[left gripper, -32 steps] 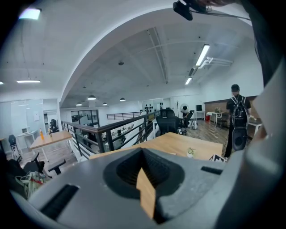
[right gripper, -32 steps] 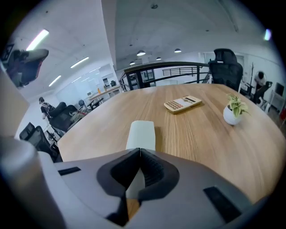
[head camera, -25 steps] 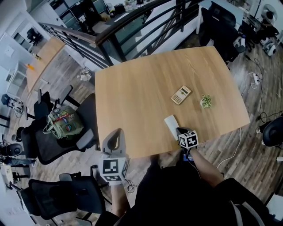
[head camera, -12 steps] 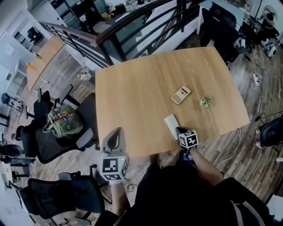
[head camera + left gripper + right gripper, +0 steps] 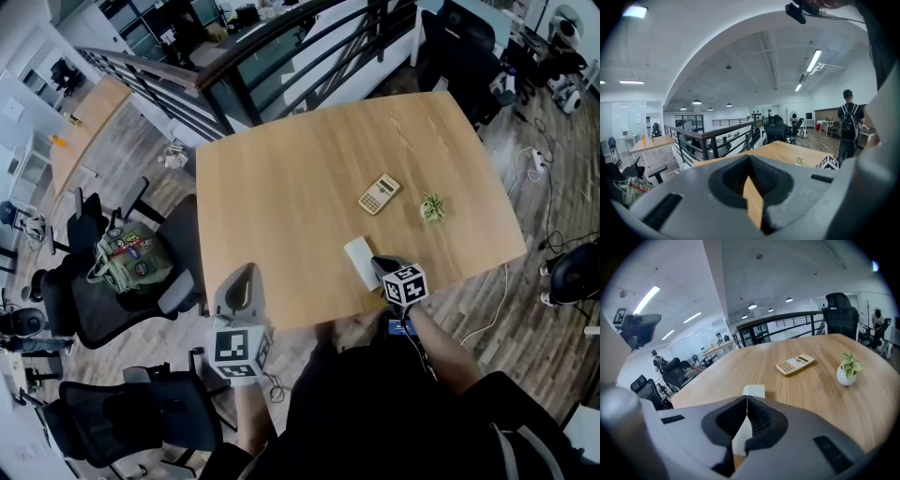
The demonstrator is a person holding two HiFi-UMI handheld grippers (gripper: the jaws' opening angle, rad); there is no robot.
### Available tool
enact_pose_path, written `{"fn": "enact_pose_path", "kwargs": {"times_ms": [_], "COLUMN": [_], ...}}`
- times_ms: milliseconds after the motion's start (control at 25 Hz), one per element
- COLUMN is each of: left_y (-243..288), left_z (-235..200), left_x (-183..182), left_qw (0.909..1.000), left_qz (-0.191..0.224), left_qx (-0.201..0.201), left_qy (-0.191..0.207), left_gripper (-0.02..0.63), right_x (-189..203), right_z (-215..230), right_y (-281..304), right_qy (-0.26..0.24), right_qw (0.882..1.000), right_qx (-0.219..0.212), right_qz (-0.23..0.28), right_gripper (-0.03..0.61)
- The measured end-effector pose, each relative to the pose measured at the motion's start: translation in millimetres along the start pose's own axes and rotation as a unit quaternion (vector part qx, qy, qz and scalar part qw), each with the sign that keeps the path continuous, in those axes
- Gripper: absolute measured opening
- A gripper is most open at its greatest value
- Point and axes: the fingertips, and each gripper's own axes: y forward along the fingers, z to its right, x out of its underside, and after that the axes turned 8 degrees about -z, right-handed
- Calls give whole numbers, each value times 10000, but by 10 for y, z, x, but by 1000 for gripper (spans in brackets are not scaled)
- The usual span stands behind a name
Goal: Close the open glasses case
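Glasses case (image 5: 359, 260), white, lies flat near the worktop (image 5: 281, 187) front edge, lid apparently down. Right tool (image 5: 380, 267), jaws together and empty, sits just behind the case, likely placed for pushing rather than gripping. Left tool (image 5: 242, 286), also together and empty, hangs off the edge, idle. Calculator (image 5: 380, 194) and plant (image 5: 432, 208) lie beyond.

An open-plan office is shown. A large wooden table (image 5: 309, 178) with a calculator (image 5: 380, 194) on it is flanked by black swivel chairs (image 5: 98, 309) on wood-plank flooring. A black railing (image 5: 281, 47) runs along the table's far side. Another desk (image 5: 89, 127), glass-walled rooms (image 5: 623, 124) and long ceiling strip lights (image 5: 813, 61) are seen beyond.
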Motion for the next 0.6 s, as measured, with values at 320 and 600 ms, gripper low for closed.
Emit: {"fn": "enact_pose_path", "kwargs": {"times_ms": [320,600], "left_y": [81,80], "left_z": [5,9], "left_x": [-68,-158], "left_qw": [9999,9996], "left_qz": [52,247], "left_qx": [96,119], "left_qy": [-35,-19], "left_gripper": [0,0], "right_x": [-1151,-1765], "right_z": [-361,-584], "right_y": [-1250,-2527], "right_qy": [-557,-1092], "right_qw": [9782,9337], "right_qx": [-87,325], "right_qz": [1999,3395], "right_gripper": [14,14]}}
